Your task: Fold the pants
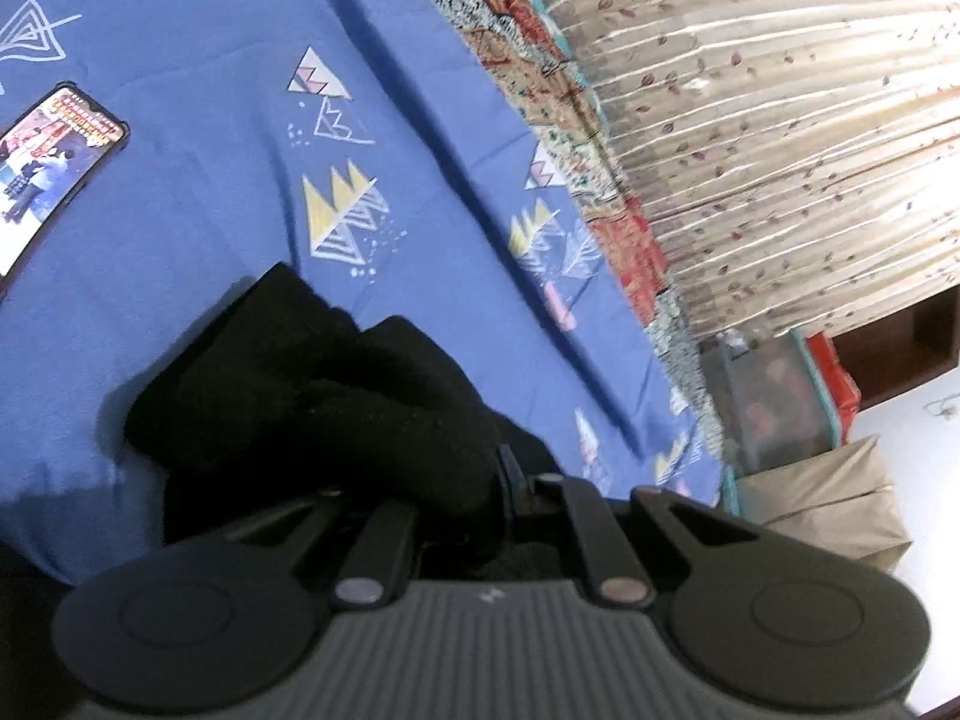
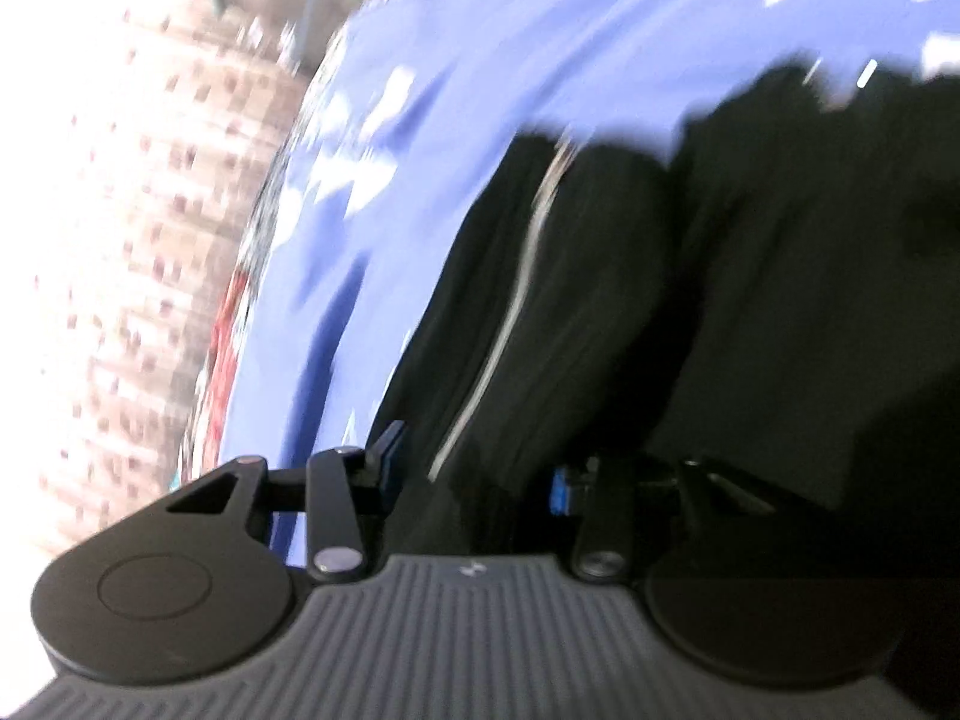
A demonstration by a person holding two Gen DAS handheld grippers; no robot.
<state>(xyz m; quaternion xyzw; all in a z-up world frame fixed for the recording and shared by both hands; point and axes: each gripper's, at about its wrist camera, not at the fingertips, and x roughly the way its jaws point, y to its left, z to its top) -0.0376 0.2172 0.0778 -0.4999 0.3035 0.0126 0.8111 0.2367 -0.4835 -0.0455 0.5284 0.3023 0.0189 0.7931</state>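
The black pants (image 1: 312, 396) lie bunched on the blue patterned bedsheet (image 1: 210, 90). In the left wrist view the cloth runs between the fingers of my left gripper (image 1: 474, 498), which is shut on it. In the blurred right wrist view the pants (image 2: 690, 300) show a thin white side stripe and fill the frame's right. My right gripper (image 2: 474, 480) has its jaws wide apart, with the black cloth between its blue-padded fingertips (image 2: 390, 462).
A smartphone (image 1: 48, 168) with a lit screen lies on the sheet at the left. A floral curtain (image 1: 780, 120) hangs past the bed's edge. A clear storage box (image 1: 774, 402) and a cardboard box (image 1: 834, 498) stand on the floor beside the bed.
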